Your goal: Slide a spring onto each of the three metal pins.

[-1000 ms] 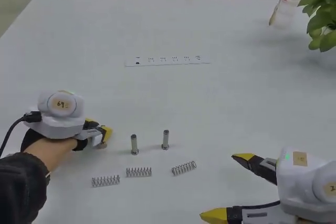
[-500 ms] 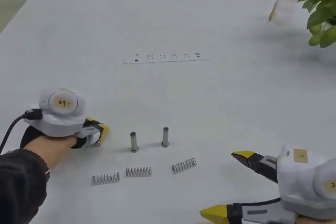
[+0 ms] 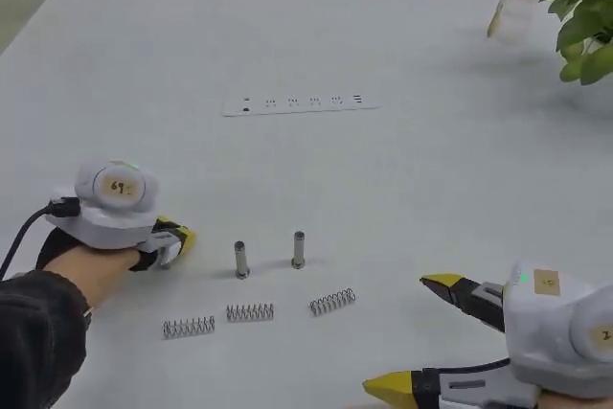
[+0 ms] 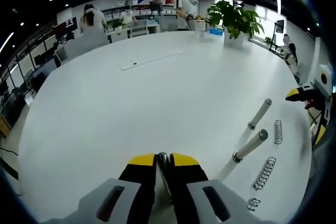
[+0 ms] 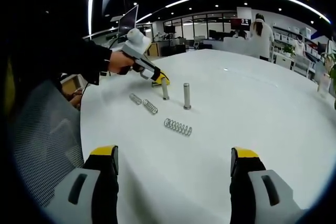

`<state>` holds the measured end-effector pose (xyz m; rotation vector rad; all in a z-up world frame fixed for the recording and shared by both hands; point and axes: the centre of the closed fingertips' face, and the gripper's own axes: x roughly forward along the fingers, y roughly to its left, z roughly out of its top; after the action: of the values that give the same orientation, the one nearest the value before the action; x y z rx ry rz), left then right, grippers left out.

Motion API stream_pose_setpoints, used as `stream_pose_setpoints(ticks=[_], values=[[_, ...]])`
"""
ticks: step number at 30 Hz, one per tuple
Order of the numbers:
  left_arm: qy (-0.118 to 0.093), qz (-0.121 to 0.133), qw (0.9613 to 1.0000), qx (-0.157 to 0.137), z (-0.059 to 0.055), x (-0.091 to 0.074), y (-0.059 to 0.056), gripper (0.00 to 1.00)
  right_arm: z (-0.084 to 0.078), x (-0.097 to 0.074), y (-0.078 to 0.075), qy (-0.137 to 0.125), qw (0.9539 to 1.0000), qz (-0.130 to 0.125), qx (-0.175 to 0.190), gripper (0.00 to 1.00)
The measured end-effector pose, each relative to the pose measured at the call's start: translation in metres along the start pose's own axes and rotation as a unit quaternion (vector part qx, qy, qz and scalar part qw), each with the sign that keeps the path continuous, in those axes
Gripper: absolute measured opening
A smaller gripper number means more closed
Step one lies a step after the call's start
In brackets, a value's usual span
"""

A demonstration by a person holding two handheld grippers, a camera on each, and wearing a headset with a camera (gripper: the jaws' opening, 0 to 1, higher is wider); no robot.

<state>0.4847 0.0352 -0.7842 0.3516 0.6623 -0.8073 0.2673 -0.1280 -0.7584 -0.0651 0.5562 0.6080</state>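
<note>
Between its yellow tips, left gripper [image 4: 163, 161] pinches a mostly hidden pin [image 4: 163, 157]; right gripper [image 5: 174, 154] is spread.

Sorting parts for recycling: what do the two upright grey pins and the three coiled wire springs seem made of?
The two upright grey pins look like bare metal, likely steel: smooth cylinders with a dull silvery sheen. The three coiled wire springs look like thin steel wire, grey with small glints. The exact alloy can't be told.
</note>
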Motion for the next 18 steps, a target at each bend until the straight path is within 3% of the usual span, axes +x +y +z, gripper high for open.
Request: stream_pose_setpoints(ticks=[10,18], values=[[0.002,-0.004,1.0,-0.006,0.001,-0.006,0.0,0.0,0.001,0.001,0.001,-0.002,1.0,0.001,-0.001,0.87],[-0.008,-0.006,0.9999,-0.013,0.007,-0.016,-0.001,0.0,0.003,0.0,0.001,-0.005,1.0,0.003,-0.004,0.86]])
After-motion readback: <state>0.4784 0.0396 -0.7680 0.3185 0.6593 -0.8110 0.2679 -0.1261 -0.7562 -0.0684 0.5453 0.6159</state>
